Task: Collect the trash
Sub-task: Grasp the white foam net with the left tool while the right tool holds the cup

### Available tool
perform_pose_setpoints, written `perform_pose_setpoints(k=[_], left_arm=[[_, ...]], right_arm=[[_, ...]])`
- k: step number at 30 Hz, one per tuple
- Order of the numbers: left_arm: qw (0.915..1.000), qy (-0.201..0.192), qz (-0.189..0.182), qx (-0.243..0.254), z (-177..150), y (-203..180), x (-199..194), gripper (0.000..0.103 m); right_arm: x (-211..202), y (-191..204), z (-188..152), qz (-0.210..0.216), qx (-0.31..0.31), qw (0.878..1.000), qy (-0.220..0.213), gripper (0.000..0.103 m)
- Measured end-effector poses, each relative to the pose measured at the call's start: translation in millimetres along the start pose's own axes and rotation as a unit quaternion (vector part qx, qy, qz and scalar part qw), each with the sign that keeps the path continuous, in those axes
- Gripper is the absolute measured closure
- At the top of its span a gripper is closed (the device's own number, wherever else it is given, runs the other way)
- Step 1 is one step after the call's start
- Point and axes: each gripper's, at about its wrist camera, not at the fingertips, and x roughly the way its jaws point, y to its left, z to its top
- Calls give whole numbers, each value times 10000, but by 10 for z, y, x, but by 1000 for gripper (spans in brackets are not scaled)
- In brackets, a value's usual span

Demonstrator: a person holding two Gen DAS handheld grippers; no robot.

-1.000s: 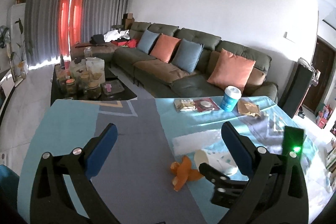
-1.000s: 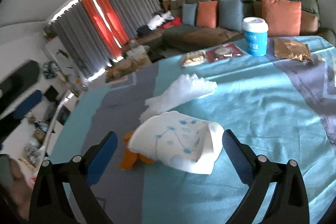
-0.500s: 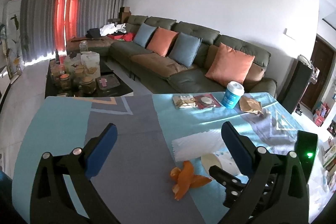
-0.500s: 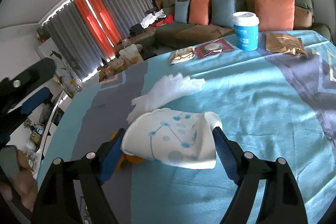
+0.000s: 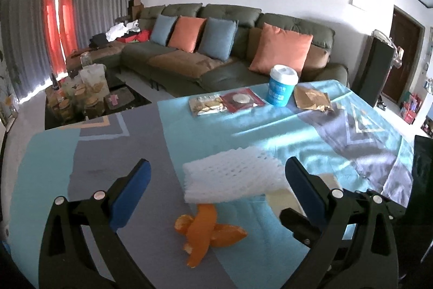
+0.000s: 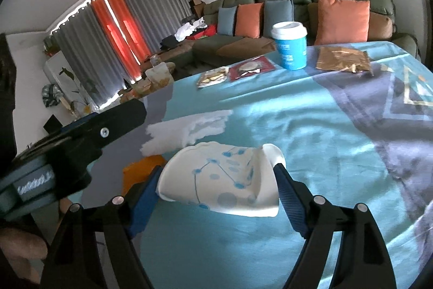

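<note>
My right gripper (image 6: 216, 180) is shut on a crumpled white paper cup (image 6: 222, 183) with blue dots, holding it just over the blue tablecloth. My left gripper (image 5: 216, 180) is open and empty, above a white foam fruit net (image 5: 232, 178) and an orange peel (image 5: 205, 229). The net (image 6: 189, 129) and the peel (image 6: 140, 167) also show in the right wrist view, beyond the cup. The left gripper's body (image 6: 70, 148) shows at the left of the right wrist view. The right gripper's body (image 5: 351, 210) shows at the lower right of the left wrist view.
At the table's far edge stand a blue lidded cup (image 5: 281, 85), a gold wrapper (image 5: 311, 99), a red packet (image 5: 240, 99) and a snack packet (image 5: 207, 104). Behind are a green sofa (image 5: 230, 45) with cushions and a low coffee table (image 5: 89, 99) with jars.
My right gripper closed on the paper cup. My left gripper moved forward and lower toward the foam net and orange peel, staying open.
</note>
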Motion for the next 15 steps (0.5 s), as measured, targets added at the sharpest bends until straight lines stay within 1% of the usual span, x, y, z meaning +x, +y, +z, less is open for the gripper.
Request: perform_pose_setpoints(k=[4, 6, 8, 9, 12, 13, 15], left_arm=[[9998, 168, 27, 121, 32, -93, 180, 5], [9992, 394, -11, 117, 69, -120, 326, 5], [9981, 603, 88, 134, 97, -116, 462, 5], [9967, 802, 38, 135, 111, -117, 568, 5], [9950, 978, 131, 160, 150, -102, 736, 5], [9929, 1170, 126, 175, 162, -98, 837, 5], [9911, 1328, 21, 93, 162, -75, 941, 5]], right_arm=[[-97, -115, -40, -156, 19, 9999, -29, 25], [-142, -163, -47, -203, 55, 9998, -64, 25], [-194, -221, -56, -251, 88, 9996, -97, 25], [-217, -244, -57, -253, 115, 9995, -120, 25], [-280, -281, -42, -227, 140, 9995, -192, 25], [-293, -279, -38, -199, 145, 9995, -204, 25], [-304, -270, -22, -159, 135, 9995, -232, 25]])
